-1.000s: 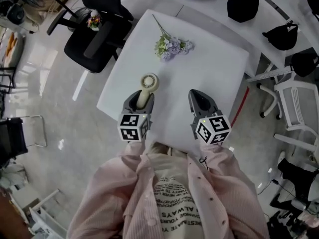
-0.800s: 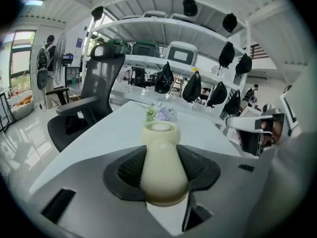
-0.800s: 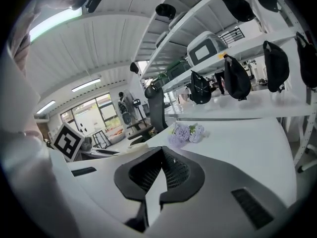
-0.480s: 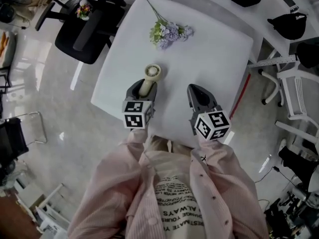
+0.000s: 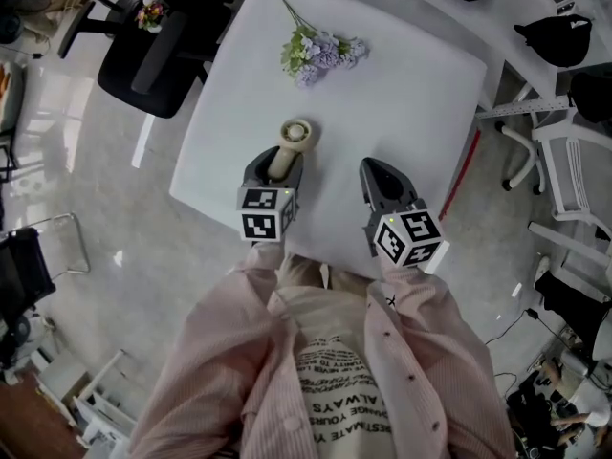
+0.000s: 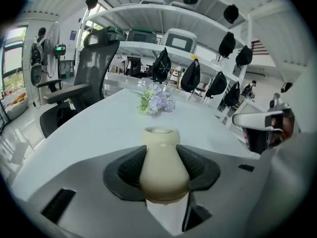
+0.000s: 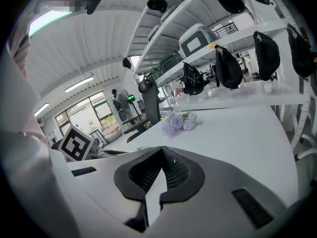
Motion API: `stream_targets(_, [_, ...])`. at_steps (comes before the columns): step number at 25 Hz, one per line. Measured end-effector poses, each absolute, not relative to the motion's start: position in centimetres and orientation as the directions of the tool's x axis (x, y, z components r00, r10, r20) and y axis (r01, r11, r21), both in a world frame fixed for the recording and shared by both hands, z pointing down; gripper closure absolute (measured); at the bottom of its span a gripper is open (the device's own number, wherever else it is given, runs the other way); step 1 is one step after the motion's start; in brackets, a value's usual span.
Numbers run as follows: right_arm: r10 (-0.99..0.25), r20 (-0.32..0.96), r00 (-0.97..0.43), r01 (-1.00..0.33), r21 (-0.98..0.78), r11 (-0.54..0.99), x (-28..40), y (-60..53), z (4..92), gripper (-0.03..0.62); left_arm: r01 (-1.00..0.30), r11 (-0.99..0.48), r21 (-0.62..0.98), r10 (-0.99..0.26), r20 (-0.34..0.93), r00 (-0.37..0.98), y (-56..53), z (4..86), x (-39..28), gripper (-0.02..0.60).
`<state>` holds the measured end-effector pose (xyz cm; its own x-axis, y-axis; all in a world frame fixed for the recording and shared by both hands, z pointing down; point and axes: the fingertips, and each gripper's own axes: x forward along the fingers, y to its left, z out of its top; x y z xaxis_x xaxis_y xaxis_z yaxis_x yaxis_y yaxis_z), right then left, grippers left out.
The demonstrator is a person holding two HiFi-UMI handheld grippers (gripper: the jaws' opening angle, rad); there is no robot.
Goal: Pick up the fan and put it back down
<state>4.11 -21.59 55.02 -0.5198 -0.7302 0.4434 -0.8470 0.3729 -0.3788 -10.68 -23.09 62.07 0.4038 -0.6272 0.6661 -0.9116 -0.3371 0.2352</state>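
A cream hand-held fan (image 5: pixel 293 134) sticks out ahead of my left gripper (image 5: pixel 276 167), over the near left part of the white table (image 5: pixel 411 103). In the left gripper view the fan's handle (image 6: pixel 163 165) fills the gap, and both black pads press on its sides: the left gripper (image 6: pixel 163 170) is shut on it. Whether the fan touches the tabletop I cannot tell. My right gripper (image 5: pixel 381 185) hovers beside it to the right, over the table's near edge. In the right gripper view this gripper (image 7: pixel 161 157) has its jaws closed together with nothing between them.
A bunch of purple flowers (image 5: pixel 320 51) lies at the table's far side, also in the left gripper view (image 6: pixel 156 102). A black office chair (image 5: pixel 158 51) stands at the table's left. Black bags (image 5: pixel 555 41) sit on a desk at the right, near a white chair (image 5: pixel 569 161).
Both grippers have come down a little toward the table, the left one still holding the fan. The jaws have kept their stance.
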Motion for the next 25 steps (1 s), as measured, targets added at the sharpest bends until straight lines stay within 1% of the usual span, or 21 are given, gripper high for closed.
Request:
stream_targets(9, [-0.733, 0.447, -0.514, -0.849, -0.387, 0.359, 4.3, -21.1, 55.2, 0.594, -0.911, -0.347, 0.223, -0.575, 0.717, 0.395, -21.9, 63.5, -10.5, 0.397])
stream_targets(19, [-0.738, 0.454, -0.499, -0.853, -0.405, 0.328, 4.9, -20.1, 55.6, 0.594, -0.904, -0.394, 0.164, -0.501, 0.786, 0.361, -20.6, 65.5, -10.5, 0.394])
stream_targets(25, [-0.743, 0.457, -0.489, -0.858, -0.407, 0.314, 5.5, -19.5, 55.7, 0.594, -0.898, -0.41, 0.158, -0.481, 0.799, 0.361, -20.0, 66.3, -10.4, 0.393])
